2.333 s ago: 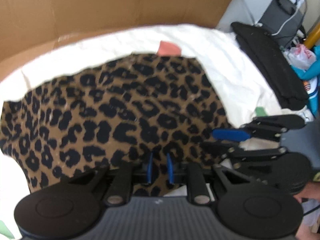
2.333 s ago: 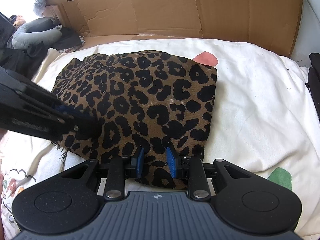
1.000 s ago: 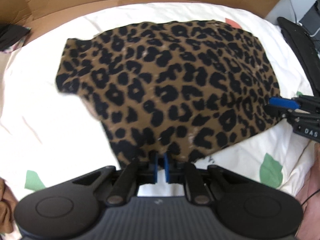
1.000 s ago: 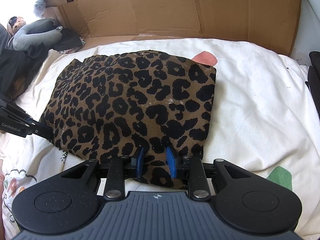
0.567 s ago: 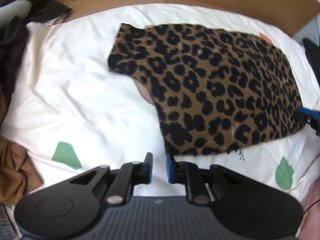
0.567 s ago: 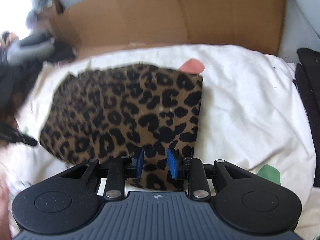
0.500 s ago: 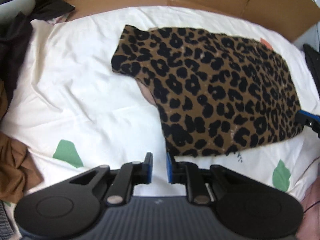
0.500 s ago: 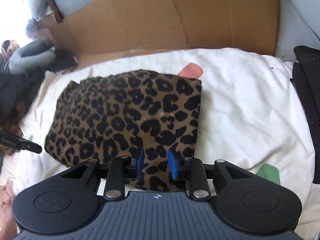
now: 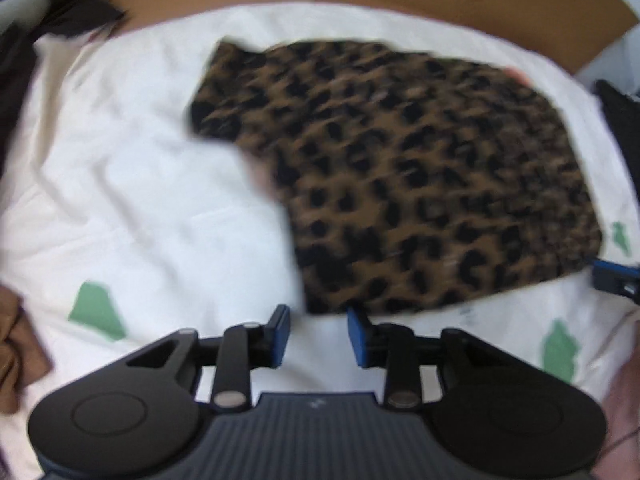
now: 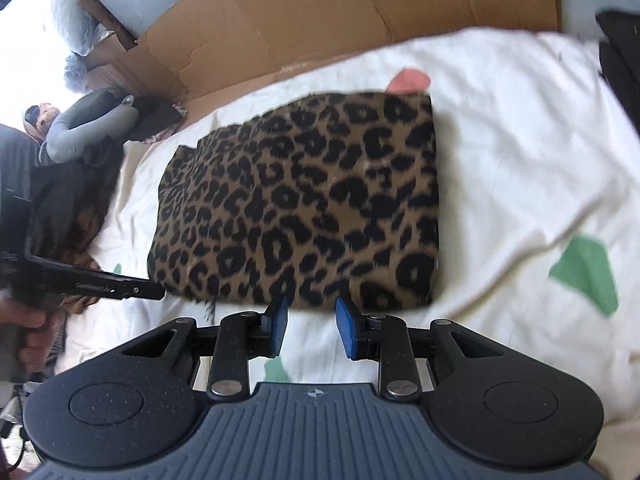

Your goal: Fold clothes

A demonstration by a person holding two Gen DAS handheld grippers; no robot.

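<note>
A leopard-print garment (image 9: 420, 184) lies folded flat on the white printed sheet (image 9: 140, 208); the left wrist view is blurred. My left gripper (image 9: 318, 330) hovers just short of the garment's near edge. Its jaws are opening, with only sheet between the blue pads (image 9: 280, 334). In the right wrist view the garment (image 10: 304, 208) fills the middle. My right gripper (image 10: 312, 320) stands open at its near edge, the cloth ending at the fingertips. The left gripper's finger (image 10: 120, 286) reaches in from the left toward the garment's near left corner. The right gripper's blue tip (image 9: 612, 276) shows at the far right.
A cardboard wall (image 10: 320, 20) runs along the back of the sheet. Dark clothes (image 10: 68, 208) and a grey neck pillow (image 10: 92, 124) lie at the left, a brown cloth (image 9: 16, 352) near the left gripper, a black item (image 10: 620, 52) at the right. A hand (image 10: 28, 336) holds the left gripper.
My left gripper let go of the garment's edge, widened its jaws and drew back. The right gripper rolled and backed off, so the cloth now ends at its tips.
</note>
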